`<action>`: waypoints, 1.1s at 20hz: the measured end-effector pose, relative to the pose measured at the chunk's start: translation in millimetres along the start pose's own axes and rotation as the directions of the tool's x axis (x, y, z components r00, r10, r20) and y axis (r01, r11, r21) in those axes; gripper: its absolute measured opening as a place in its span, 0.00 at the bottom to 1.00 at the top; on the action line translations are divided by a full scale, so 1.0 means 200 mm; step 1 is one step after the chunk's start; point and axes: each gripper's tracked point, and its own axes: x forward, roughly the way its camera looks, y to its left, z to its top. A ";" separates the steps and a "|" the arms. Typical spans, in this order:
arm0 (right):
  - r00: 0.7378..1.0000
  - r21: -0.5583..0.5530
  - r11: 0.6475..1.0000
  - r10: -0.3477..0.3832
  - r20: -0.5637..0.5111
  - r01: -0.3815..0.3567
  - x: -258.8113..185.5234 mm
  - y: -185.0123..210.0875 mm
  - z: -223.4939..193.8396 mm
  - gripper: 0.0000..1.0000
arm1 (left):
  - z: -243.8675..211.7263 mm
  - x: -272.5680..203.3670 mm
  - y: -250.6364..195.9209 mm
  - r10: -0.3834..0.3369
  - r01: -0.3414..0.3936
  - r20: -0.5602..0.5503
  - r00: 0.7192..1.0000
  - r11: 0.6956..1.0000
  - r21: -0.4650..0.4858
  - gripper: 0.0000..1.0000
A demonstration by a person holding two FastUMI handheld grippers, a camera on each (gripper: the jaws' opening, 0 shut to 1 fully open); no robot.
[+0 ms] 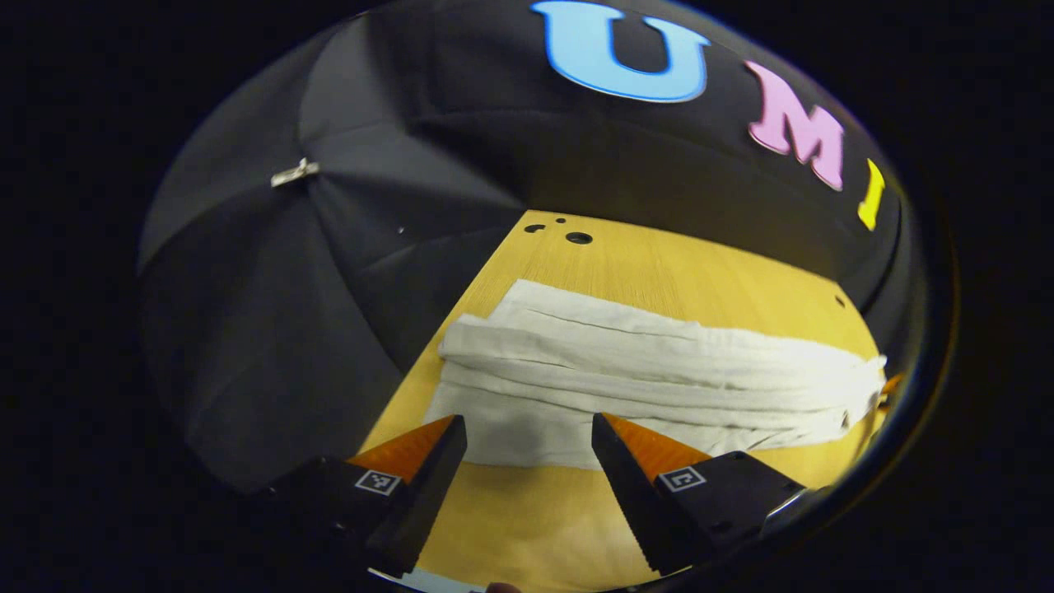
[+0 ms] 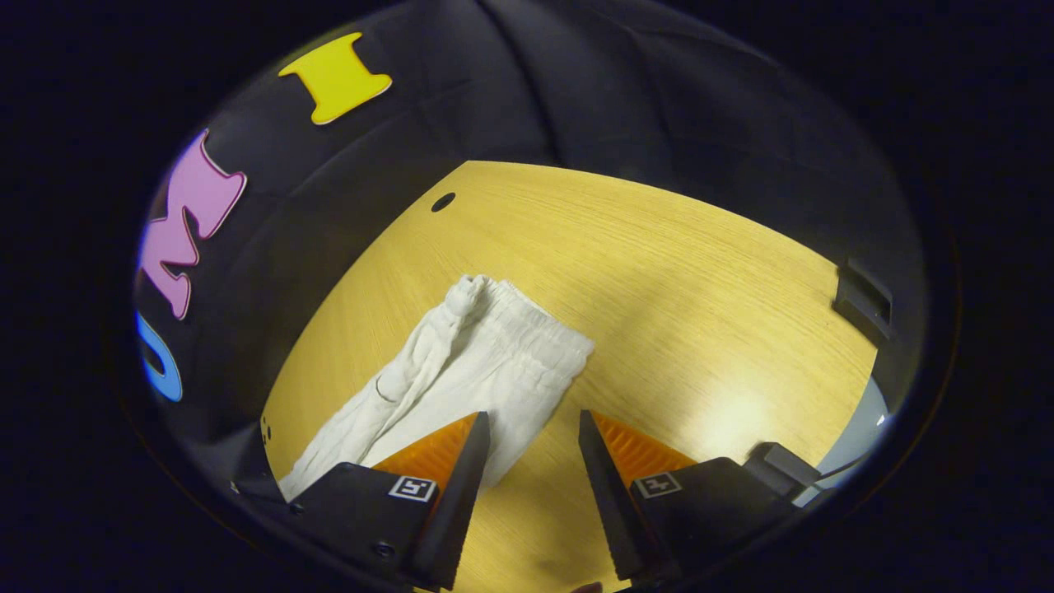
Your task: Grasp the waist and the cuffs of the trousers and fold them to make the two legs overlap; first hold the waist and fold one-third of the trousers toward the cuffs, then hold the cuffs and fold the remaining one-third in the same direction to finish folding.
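Both grippers spread open, holding nothing: left gripper (image 1: 527, 428) over cuff end of white trousers (image 1: 650, 371), right gripper (image 2: 531, 428) at waist, wooden table (image 2: 700, 280)

Trousers (image 1: 659, 371) white, plain, no print, lying ahead of the left gripper (image 1: 527, 432) and ahead-left of the right gripper (image 2: 531, 428). Table (image 2: 659, 288) under both is yellow-tan wood with fine straight grain, dark round holes (image 1: 578, 238) at its far edge. Each gripper body carries small square black-and-white markers (image 2: 412, 487); wall cloth (image 1: 247, 329) to the left gripper's left black, with a small silver clip (image 1: 295, 172).
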 end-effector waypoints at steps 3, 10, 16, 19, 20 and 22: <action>1.000 0.046 0.999 -0.020 -0.006 0.020 0.08 -0.03 0.03 0.73 | -0.04 -0.03 -0.02 0.033 -0.030 0.016 0.999 0.987 -0.156 0.94; 0.997 0.143 0.988 0.059 -0.040 -0.053 0.17 -0.03 0.04 0.33 | -0.14 -0.07 -0.15 0.022 -0.025 -0.011 1.000 0.893 -0.449 0.95; 0.992 0.188 0.977 0.111 -0.057 -0.099 0.18 -0.01 0.03 0.11 | -0.25 0.02 -0.27 -0.058 -0.002 -0.069 0.996 0.751 -0.660 0.95; 0.991 0.176 0.979 0.118 -0.065 -0.105 0.17 -0.02 0.04 0.11 | -0.23 0.12 -0.27 -0.056 -0.015 -0.075 0.996 0.702 -0.712 0.96; 0.991 0.176 0.979 0.119 -0.066 -0.106 0.17 -0.02 0.04 0.11 | -0.20 0.14 -0.27 -0.051 -0.011 -0.065 0.997 0.695 -0.719 0.95; 0.990 0.175 0.978 0.125 -0.069 -0.111 0.17 -0.01 0.04 0.11 | -0.15 0.20 -0.28 -0.052 -0.005 -0.056 0.997 0.685 -0.729 0.96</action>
